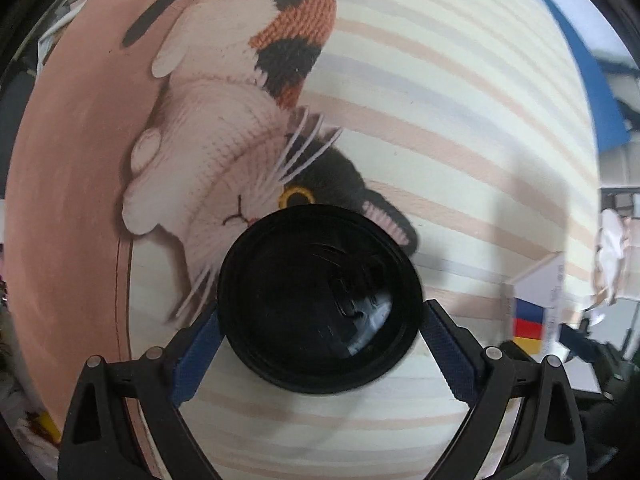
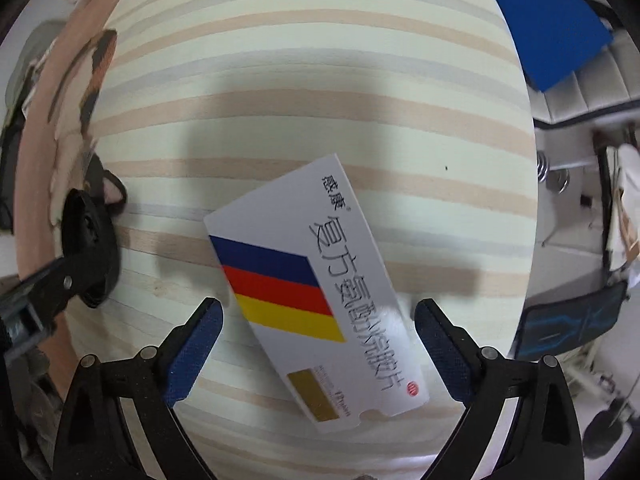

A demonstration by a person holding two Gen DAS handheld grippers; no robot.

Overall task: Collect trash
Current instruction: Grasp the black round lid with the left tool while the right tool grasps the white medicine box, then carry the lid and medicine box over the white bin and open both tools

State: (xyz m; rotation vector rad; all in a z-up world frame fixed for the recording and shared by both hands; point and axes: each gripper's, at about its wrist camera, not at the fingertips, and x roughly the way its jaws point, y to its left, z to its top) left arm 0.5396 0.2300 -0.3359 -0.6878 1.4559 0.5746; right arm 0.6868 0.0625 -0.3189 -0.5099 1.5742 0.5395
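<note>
A round black plastic lid [image 1: 320,300] lies on the striped cat-print tablecloth [image 1: 440,120]. My left gripper [image 1: 320,344] is open, its blue pads on either side of the lid, touching or nearly touching its rim. The lid and left gripper also show at the left of the right wrist view [image 2: 90,252]. A white medicine box [image 2: 320,300] with blue, red and yellow stripes lies flat on the cloth. My right gripper [image 2: 318,346] is open, its fingers straddling the box without touching it. The box shows at the right in the left wrist view [image 1: 532,312].
The table's right edge [image 2: 532,160] runs close to the box. Beyond it are a blue panel [image 2: 540,20], a white chair [image 2: 592,96] and floor clutter. The pink border of the cloth [image 1: 72,200] runs along the left.
</note>
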